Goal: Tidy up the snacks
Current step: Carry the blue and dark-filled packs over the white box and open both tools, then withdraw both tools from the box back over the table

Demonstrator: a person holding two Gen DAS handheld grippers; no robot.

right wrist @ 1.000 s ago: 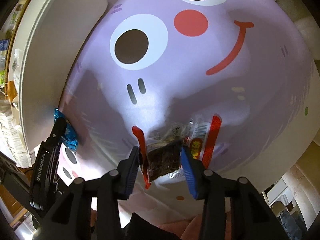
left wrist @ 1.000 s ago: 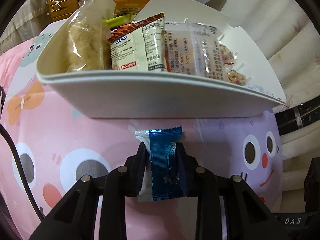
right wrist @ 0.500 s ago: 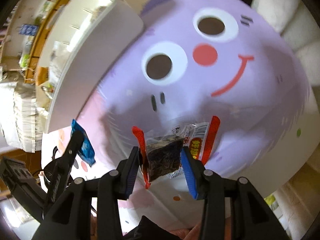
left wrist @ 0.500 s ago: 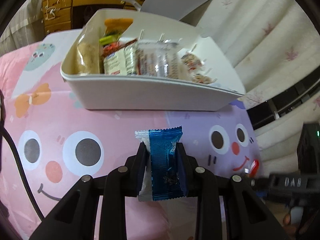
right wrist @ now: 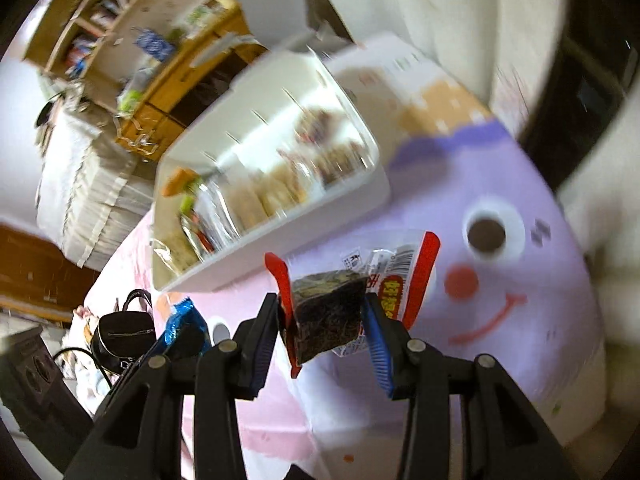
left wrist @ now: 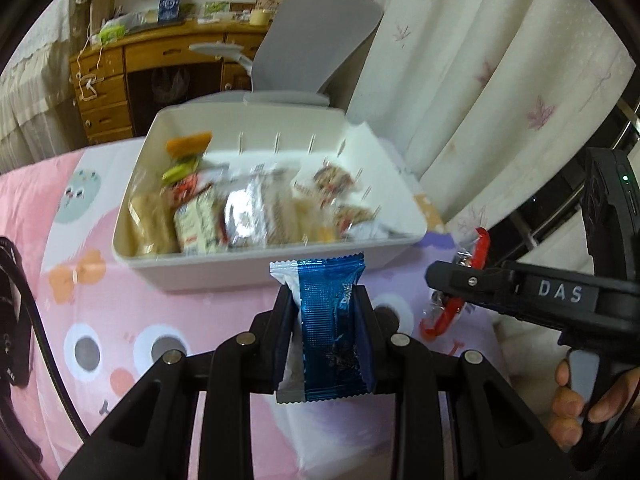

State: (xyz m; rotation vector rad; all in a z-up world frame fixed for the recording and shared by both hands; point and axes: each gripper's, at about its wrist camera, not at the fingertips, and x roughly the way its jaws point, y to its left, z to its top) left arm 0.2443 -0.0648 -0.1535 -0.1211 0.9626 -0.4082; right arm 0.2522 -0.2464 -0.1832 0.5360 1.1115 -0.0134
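Two grippers, each clamped on one snack.

Left wrist view: left gripper [left wrist: 326, 320] pinches a blue foil packet [left wrist: 330, 328] upright between its fingers; the white seam side of the wrapper faces left. The packet is held in the air above the cartoon-print bedspread [left wrist: 160, 312], on the near side of the white bin [left wrist: 248, 268]. The bin sits toward the far edge of the bedspread and is packed with snacks standing on edge, blurred: an orange packet [left wrist: 190, 144] at the far left corner, a beige bag [left wrist: 154, 220] along the left wall, clear-wrapped packs [left wrist: 260, 212] in the middle. Bin's far right part shows bare wall with divider slots. The right gripper [left wrist: 436, 276] comes in from the right edge, a hand [left wrist: 580, 396] on its handle, red-edged wrapper [left wrist: 468, 280] showing at its tip. A grey chair [left wrist: 316, 44] and a wooden desk [left wrist: 160, 56] stand behind the bin, curtain [left wrist: 500, 80] to the right.

Right wrist view: right gripper [right wrist: 326, 316] is closed on a clear packet with dark contents [right wrist: 328, 312], red strips down both wrapper edges and a yellow label on the right. It is off the bedspread [right wrist: 500, 320], over the purple face print, near the bin's [right wrist: 320, 220] near long wall. The left gripper's blue packet [right wrist: 180, 320] shows at lower left, just beside the bin's near corner. A black bag [right wrist: 120, 336] lies past the bedspread's left edge. Heavy motion blur.
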